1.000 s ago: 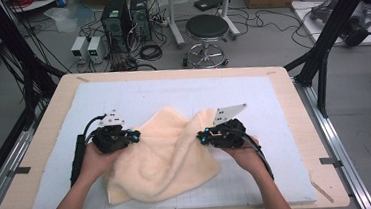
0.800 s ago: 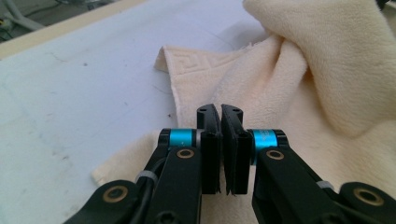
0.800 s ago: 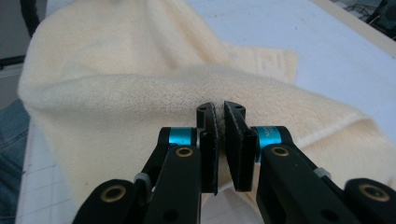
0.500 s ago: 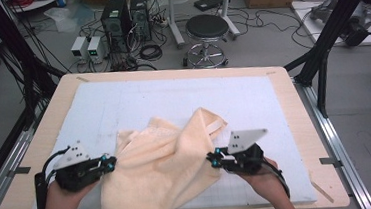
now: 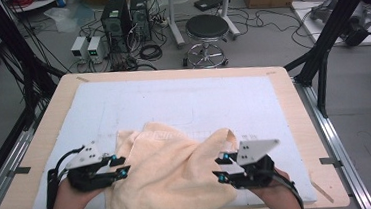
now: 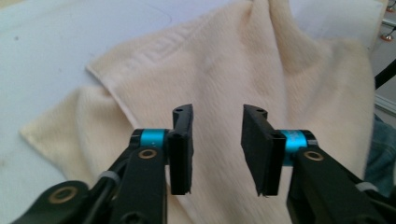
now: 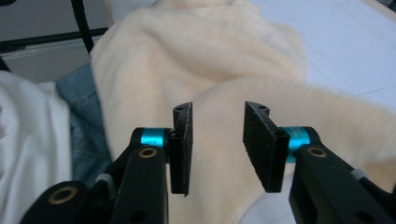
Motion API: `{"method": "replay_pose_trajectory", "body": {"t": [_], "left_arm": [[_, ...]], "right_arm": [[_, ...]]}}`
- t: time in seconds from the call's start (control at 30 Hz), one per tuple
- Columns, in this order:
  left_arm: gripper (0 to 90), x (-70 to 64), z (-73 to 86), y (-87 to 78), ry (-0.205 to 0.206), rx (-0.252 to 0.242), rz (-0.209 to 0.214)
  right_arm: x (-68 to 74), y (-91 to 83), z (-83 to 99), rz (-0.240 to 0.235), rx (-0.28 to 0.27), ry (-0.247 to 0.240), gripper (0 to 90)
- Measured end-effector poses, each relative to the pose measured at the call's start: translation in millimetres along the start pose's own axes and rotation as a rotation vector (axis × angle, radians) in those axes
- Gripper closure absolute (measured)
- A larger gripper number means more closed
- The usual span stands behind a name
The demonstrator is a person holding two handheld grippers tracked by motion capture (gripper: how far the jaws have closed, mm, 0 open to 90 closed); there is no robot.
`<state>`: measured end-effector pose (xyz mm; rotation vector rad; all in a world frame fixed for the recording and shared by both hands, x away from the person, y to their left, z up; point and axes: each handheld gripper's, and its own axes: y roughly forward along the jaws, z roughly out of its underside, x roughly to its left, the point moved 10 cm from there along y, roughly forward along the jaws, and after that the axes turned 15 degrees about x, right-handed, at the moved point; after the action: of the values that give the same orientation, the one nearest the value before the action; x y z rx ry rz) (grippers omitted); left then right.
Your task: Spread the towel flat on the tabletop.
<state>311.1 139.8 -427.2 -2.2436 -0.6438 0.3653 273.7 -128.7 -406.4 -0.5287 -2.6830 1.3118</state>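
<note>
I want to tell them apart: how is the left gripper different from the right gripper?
The left gripper sits at the towel's left edge; the right gripper sits at its right edge beside a raised fold. The left gripper's grey plate looks smaller and tilted; the right gripper's looks broader. Both are black with blue rings, jaws open, holding nothing.

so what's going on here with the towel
A person at a table is working a cream towel with a handheld tool in each hand. The towel lies rumpled near the person's edge, part of it hanging over that edge. The left tool sits at the towel's left side and the right tool at its right. Both have their jaws apart with nothing between them, so neither grips the towel now.
</note>
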Motion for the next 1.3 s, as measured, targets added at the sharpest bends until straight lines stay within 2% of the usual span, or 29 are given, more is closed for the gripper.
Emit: {"method": "replay_pose_trajectory", "body": {"t": [0.07,0.1,0.17,0.2,0.27,0.3,0.33,0.4,0.43,0.47,0.5,0.53,0.57,0.63,0.7,0.73,0.77,0.87,0.9,0.93,0.97,1.03,1.07,1.1,1.17,1.2,1.23,1.27,1.3], "left_arm": [[52.8,10.5,-13.7,13.7,0.002,-0.004,-0.004],[51.0,15.5,-19.0,21.0,-0.013,0.004,0.002],[47.4,23.6,-24.7,37.0,-0.012,0.036,0.002],[46.7,28.3,-24.4,45.0,-0.001,0.06,-0.008],[47.1,34.5,-20.6,61.5,-0.02,0.111,0.004],[47.1,36.8,-16.7,68.7,-0.022,0.145,0.002],[52.3,38.0,-13.0,74.9,-0.021,0.178,0.008],[63.4,35.8,-7.1,86.3,-0.006,0.228,0.013],[69.6,35.8,-7.1,86.3,-0.006,0.228,0.013],[74.5,34.9,-7.6,87.4,0.01,0.229,0.004],[74.5,33.5,-8.0,87.5,0.015,0.228,-0.004],[79.1,32.9,-9.0,86.7,0.014,0.221,-0.016],[79.1,33.6,-9.3,84.9,0.016,0.223,-0.023],[81.0,36.3,-13.8,78.1,-0.013,0.188,-0.027],[82.2,42.3,-22.9,68.6,-0.067,0.126,-0.028],[82.2,45.9,-28.5,63.4,-0.091,0.098,-0.028],[82.8,49.2,-34.9,58.5,-0.112,0.066,-0.035],[83.0,59.5,-52.8,44.7,-0.123,0.026,-0.097],[83.0,63.3,-58.5,38.8,-0.135,0.005,-0.119],[83.2,66.9,-63.9,32.5,-0.145,-0.019,-0.131],[83.2,69.5,-67.0,27.5,-0.155,-0.034,-0.139],[84.6,73.1,-71.1,15.7,-0.18,-0.08,-0.14],[84.9,71.7,-69.5,10.3,-0.189,-0.094,-0.131],[85.0,68.9,-64.9,7.5,-0.174,-0.085,-0.124],[85.0,58.8,-50.8,5.5,-0.155,-0.066,-0.105],[85.3,52.5,-41.3,6.1,-0.148,-0.054,-0.093],[85.3,46.6,-30.8,7.8,-0.151,-0.042,-0.083],[85.3,40.4,-20.0,9.6,-0.144,-0.021,-0.071],[85.3,33.7,-9.4,11.6,-0.142,-0.008,-0.055]], "right_arm": [[-21.1,9.2,-10.7,0.038,0.008,0.003,50.1],[-31.2,13.6,-15.8,0.044,0.008,0.004,48.3],[-51.1,21.5,-24.5,0.057,0.001,0.017,44.3],[-66.9,30.4,-27.2,0.054,0.015,0.019,42.8],[-79.0,40.3,-23.8,0.043,0.035,0.041,42.2],[-79.0,40.3,-23.8,0.043,0.035,0.041,42.2],[-84.9,51.6,-14.1,-0.008,0.076,0.081,43.7],[-83.3,61.6,-2.0,-0.103,0.116,0.131,48.2],[-83.3,61.6,-2.0,-0.103,0.116,0.131,48.2],[-76.7,68.3,8.5,-0.194,0.148,0.168,59.1],[-76.7,68.3,8.5,-0.194,0.148,0.168,59.1],[-69.6,71.8,18.1,-0.243,0.167,0.164,72.7],[-69.6,71.8,18.1,-0.243,0.167,0.164,72.7],[-65.6,71.8,24.0,-0.261,0.182,0.157,80.0],[-72.3,62.2,14.2,-0.206,0.131,0.14,83.0],[-72.3,62.2,14.2,-0.206,0.131,0.14,83.0],[-84.1,53.4,2.7,-0.145,0.121,0.139,83.7],[-104.5,33.9,-22.6,-0.045,0.067,0.131,84.2],[-104.5,33.9,-22.6,-0.045,0.067,0.131,84.2],[-115.0,19.4,-39.7,0.025,0.015,0.108,84.3],[-115.0,19.4,-39.7,0.025,0.015,0.108,84.3],[-118.1,7.3,-50.6,0.053,-0.03,0.099,84.0],[-117.9,4.6,-53.1,0.061,-0.049,0.093,83.7],[-113.1,3.3,-52.5,0.052,-0.05,0.087,83.6],[-102.4,8.6,-43.9,0.044,-0.021,0.063,83.6],[-87.4,17.5,-31.3,0.007,-0.006,0.061,83.6],[-87.4,17.5,-31.3,0.007,-0.006,0.061,83.6],[-79.8,22.9,-24.3,-0.013,-0.001,0.062,83.5],[-63.0,35.2,-8.4,-0.06,0.04,0.062,82.8]]}}
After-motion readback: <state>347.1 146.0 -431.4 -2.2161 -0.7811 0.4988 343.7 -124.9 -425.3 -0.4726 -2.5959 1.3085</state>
